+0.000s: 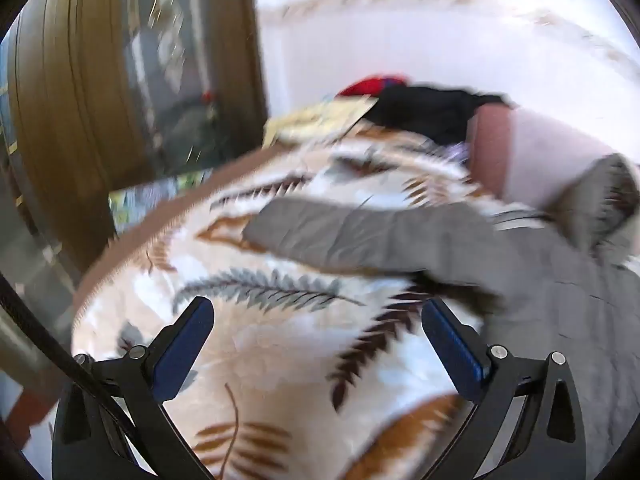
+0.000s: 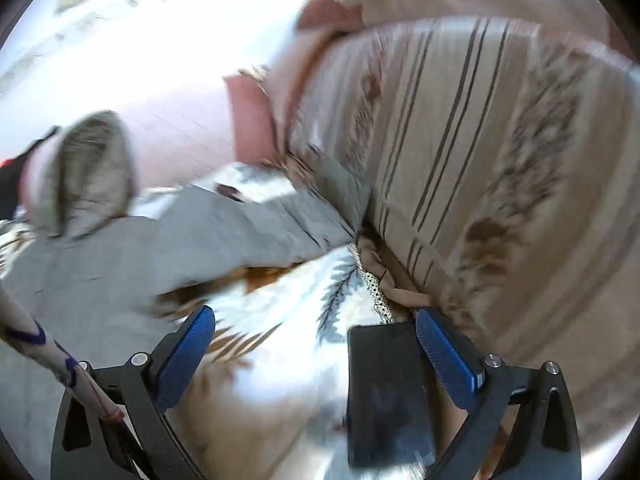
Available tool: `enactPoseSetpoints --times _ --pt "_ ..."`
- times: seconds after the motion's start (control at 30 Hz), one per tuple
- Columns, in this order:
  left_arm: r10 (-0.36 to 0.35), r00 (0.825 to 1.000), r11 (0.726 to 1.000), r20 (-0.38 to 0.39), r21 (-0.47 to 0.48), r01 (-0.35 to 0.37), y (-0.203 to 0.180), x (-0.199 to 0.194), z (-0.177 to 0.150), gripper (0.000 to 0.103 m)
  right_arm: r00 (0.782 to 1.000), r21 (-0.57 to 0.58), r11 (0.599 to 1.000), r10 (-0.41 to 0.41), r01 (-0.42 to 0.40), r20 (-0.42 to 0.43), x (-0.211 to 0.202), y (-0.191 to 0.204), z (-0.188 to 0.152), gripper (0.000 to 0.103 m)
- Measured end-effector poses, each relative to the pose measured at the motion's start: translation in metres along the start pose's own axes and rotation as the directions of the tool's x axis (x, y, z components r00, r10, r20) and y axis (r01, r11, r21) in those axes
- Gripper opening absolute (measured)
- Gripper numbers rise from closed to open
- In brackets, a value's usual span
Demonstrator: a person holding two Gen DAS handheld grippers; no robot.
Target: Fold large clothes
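A grey hooded jacket lies spread on a leaf-patterned blanket, one sleeve stretched out to the left. My left gripper hovers open over the blanket, just in front of that sleeve, with nothing between its blue pads. In the right wrist view the same jacket lies at the left with its fur-lined hood raised and its other sleeve reaching toward a pillow. My right gripper is open above the blanket, holding nothing.
A black phone lies on the blanket by my right finger. A large striped pillow fills the right side. Black and red clothes are heaped at the far end, by a pink pillow. A brown wardrobe stands left of the bed.
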State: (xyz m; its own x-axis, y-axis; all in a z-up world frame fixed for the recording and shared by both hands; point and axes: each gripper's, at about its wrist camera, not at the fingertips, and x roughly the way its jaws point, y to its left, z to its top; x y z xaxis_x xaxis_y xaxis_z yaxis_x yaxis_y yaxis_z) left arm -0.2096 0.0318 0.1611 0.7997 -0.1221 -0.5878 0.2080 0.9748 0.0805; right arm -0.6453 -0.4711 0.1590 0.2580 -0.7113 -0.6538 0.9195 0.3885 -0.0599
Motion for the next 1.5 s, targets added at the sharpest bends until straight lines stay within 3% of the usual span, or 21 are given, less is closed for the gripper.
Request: enactPoseSetpoints --times 0.1,0.2,0.4,0.5,0.73,1.1,1.5 --pt "-0.082 0.996 0.996 0.041 0.036 0.081 -0.013 -0.058 -0.007 0.103 0.997 -0.028 0.997 0.069 -0.068 0.036 -0.049 0.01 0.006 0.102" --pt "-0.148 0.987 0.988 0.061 0.053 0.145 -0.034 -0.109 -0.023 0.103 0.989 -0.079 0.99 0.124 -0.118 0.075 -0.097 0.029 -0.016 0.103" --pt "-0.184 0.977 0.981 0.11 0.085 0.175 -0.082 -0.177 -0.064 0.103 0.973 -0.19 0.961 0.219 -0.202 0.072 -0.156 0.065 -0.063 0.103" --pt "-0.242 0.964 0.967 0.113 0.105 0.231 -0.102 -0.204 -0.078 0.103 0.968 -0.186 0.958 0.236 -0.217 0.081 -0.177 0.086 -0.079 0.103" --pt "-0.294 0.954 0.949 0.053 0.133 0.285 -0.132 -0.215 -0.107 0.103 0.954 -0.265 0.927 0.293 -0.266 0.066 -0.201 0.127 -0.102 0.103" --pt "-0.283 0.959 0.951 0.013 0.133 0.279 -0.125 -0.208 -0.113 0.103 0.949 -0.36 0.891 0.312 -0.276 0.046 -0.204 0.167 -0.117 0.103" --pt "-0.292 0.956 0.947 0.005 0.139 0.289 -0.124 -0.208 -0.114 0.103 0.948 -0.369 0.886 0.315 -0.28 0.036 -0.201 0.167 -0.121 0.103"
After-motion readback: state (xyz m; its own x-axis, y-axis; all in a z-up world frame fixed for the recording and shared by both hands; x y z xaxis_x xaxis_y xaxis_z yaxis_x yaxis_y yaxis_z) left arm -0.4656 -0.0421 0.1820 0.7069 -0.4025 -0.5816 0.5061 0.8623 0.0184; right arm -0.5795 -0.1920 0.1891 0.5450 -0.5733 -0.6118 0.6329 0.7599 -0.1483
